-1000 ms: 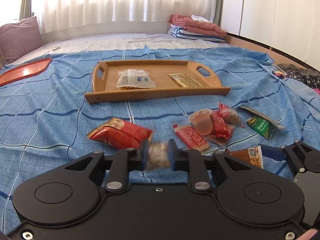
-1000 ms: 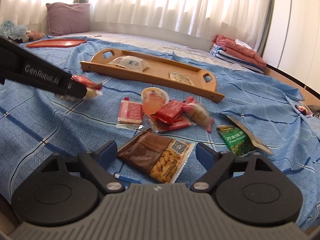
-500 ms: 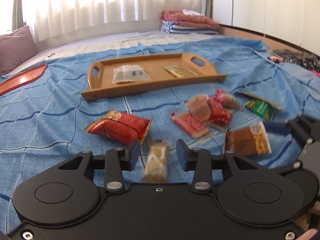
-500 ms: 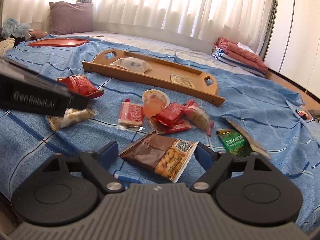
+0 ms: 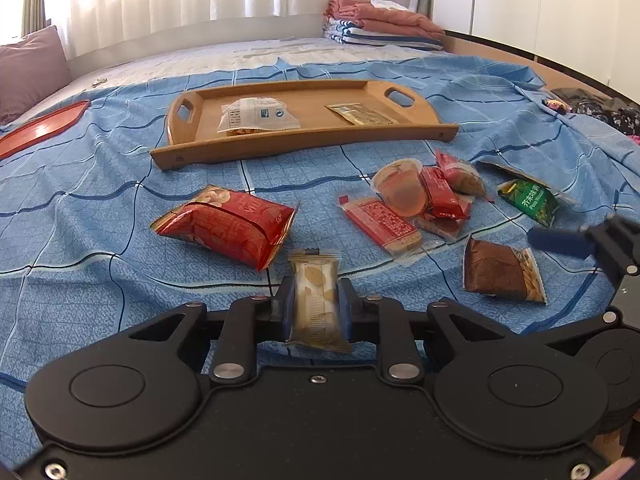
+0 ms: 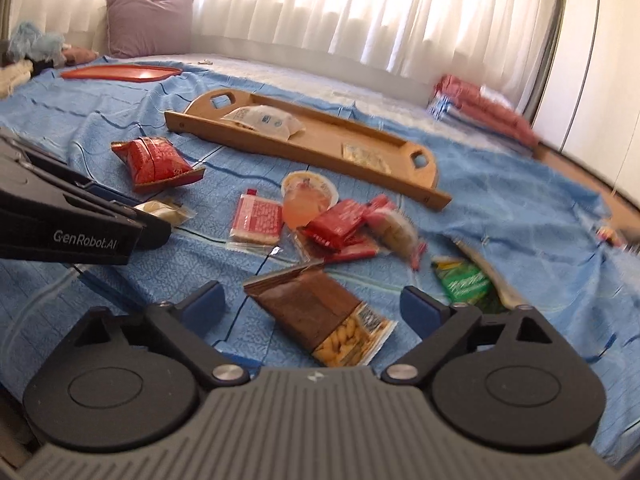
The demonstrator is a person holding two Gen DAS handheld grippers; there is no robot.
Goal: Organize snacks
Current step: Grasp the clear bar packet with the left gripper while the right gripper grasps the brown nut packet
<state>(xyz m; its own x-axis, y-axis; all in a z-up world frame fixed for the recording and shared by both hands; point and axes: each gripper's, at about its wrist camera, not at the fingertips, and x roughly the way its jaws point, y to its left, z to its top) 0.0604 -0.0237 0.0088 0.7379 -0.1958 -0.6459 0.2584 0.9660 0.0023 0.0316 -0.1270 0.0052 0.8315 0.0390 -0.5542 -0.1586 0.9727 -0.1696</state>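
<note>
My left gripper [image 5: 316, 300] is shut on a small clear biscuit packet [image 5: 316, 296], low over the blue bedspread; it also shows in the right wrist view [image 6: 162, 210]. A red snack bag [image 5: 228, 226] lies just beyond it. My right gripper [image 6: 316, 308] is open and empty, its jaws on either side of a brown nut bag [image 6: 324, 320]. A wooden tray [image 5: 304, 136] further back holds a white packet [image 5: 256, 114] and a small yellow packet [image 5: 362, 114]. A jelly cup [image 5: 402, 190], red wafer packets [image 5: 380, 222] and a green packet [image 5: 528, 200] lie between.
A red oval tray [image 5: 40, 130] lies at the far left of the bed. A purple pillow [image 6: 148, 24] leans by the curtains. Folded blankets [image 5: 380, 20] sit at the back right. Dark clothes [image 5: 600, 110] lie at the right edge.
My left gripper let go of the biscuit packet, which lay on the bedspread half a second ago, and has shut on it again lengthwise. The right gripper has shifted slightly over the nut bag.
</note>
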